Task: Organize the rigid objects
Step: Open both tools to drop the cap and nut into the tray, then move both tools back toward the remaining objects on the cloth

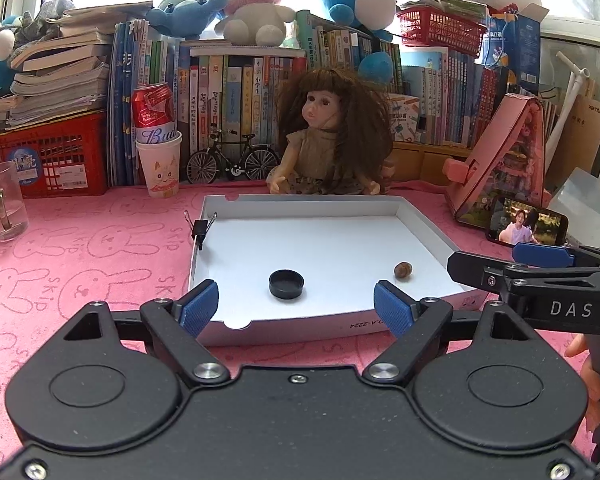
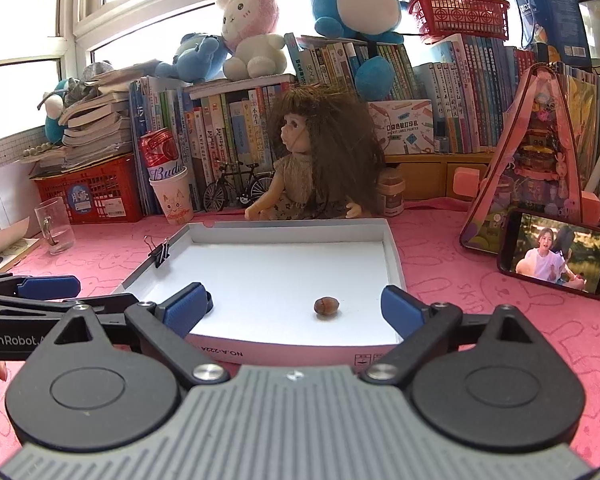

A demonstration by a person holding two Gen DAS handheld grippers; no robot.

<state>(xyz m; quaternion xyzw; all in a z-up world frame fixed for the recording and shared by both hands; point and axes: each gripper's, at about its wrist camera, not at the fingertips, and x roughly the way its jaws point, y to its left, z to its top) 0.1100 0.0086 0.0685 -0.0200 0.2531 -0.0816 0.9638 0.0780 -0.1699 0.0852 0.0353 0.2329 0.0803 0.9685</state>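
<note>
With both claws spread and empty, we should lower the right claw [image 2: 296,308] squarely astride the nut [image 2: 327,306]

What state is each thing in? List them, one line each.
left gripper: open, empty
right gripper: open, empty
white box: open, lidless
black cap: lying in the box
walnut: loose on the box floor
binder clip: clipped on the box wall
phone: screen on
glass mug: upright
</note>
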